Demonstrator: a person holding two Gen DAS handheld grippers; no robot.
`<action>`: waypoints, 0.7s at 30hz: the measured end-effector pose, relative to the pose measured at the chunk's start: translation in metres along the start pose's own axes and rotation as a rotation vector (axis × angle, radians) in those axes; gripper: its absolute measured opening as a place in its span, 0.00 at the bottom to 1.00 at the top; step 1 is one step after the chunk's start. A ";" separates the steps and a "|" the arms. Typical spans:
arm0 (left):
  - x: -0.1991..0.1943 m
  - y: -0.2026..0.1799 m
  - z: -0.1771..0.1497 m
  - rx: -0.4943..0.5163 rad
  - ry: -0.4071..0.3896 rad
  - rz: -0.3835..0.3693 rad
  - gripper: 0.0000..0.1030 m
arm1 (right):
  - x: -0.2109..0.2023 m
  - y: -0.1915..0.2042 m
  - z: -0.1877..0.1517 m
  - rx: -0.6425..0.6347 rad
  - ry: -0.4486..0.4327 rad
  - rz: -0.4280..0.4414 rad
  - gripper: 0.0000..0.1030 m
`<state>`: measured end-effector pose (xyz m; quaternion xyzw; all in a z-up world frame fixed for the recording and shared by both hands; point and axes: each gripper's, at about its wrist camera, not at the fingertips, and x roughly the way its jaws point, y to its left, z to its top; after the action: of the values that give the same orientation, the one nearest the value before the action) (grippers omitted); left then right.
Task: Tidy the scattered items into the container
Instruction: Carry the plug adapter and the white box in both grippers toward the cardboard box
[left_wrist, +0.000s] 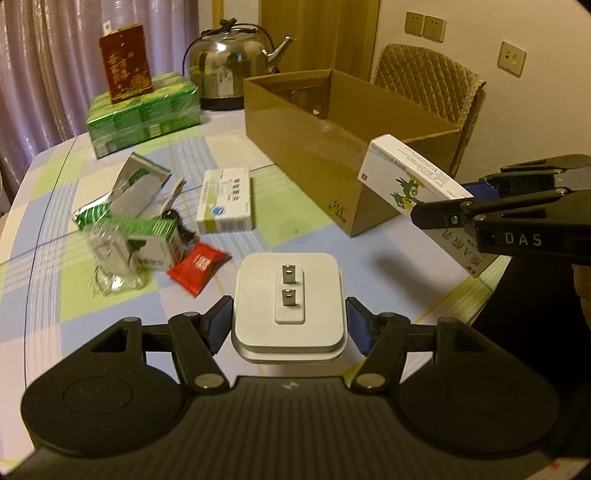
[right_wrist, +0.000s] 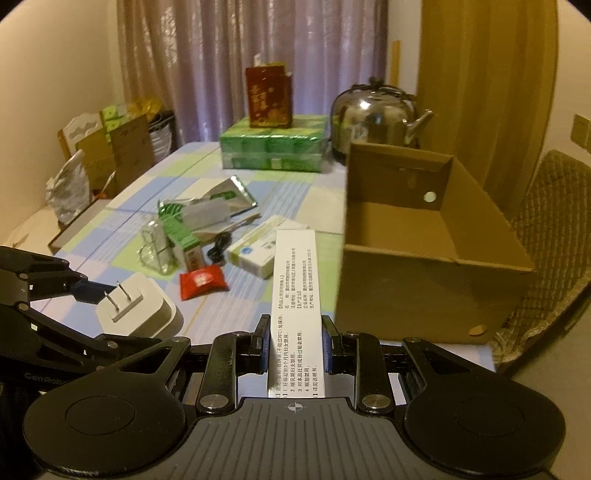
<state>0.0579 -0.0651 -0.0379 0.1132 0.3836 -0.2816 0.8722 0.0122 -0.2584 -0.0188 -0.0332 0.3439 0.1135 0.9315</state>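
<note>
My left gripper (left_wrist: 288, 326) is shut on a white power adapter (left_wrist: 288, 295) with its two prongs facing up, held just above the checked tablecloth. My right gripper (right_wrist: 294, 339) is shut on a long white medicine box (right_wrist: 293, 280), left of the open, empty cardboard box (right_wrist: 406, 295). In the left wrist view that medicine box (left_wrist: 410, 177) hangs in front of the cardboard box (left_wrist: 314, 136). On the table lie another white medicine box (left_wrist: 226, 201), a red sachet (left_wrist: 197, 266), a green carton (left_wrist: 155, 240), a clear plastic piece (left_wrist: 110, 258), a foil pouch (left_wrist: 136, 184) and a black cable (right_wrist: 219, 247).
A steel kettle (left_wrist: 232, 62) stands behind the cardboard box. A wrapped green pack (left_wrist: 144, 110) with a red carton (left_wrist: 125, 62) on top sits at the table's far side. A padded chair (left_wrist: 432, 81) stands beyond the box. Cartons and bags (right_wrist: 110, 155) crowd the left wall.
</note>
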 end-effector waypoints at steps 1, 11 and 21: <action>0.001 -0.002 0.004 0.006 -0.004 -0.004 0.58 | -0.002 -0.003 0.001 0.006 -0.004 -0.006 0.22; 0.016 -0.027 0.041 0.063 -0.029 -0.041 0.58 | -0.016 -0.041 0.011 0.078 -0.047 -0.043 0.22; 0.030 -0.052 0.081 0.114 -0.066 -0.086 0.58 | -0.031 -0.075 0.022 0.122 -0.087 -0.084 0.22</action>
<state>0.0931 -0.1535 -0.0035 0.1364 0.3424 -0.3439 0.8636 0.0209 -0.3342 0.0169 0.0141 0.3075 0.0547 0.9499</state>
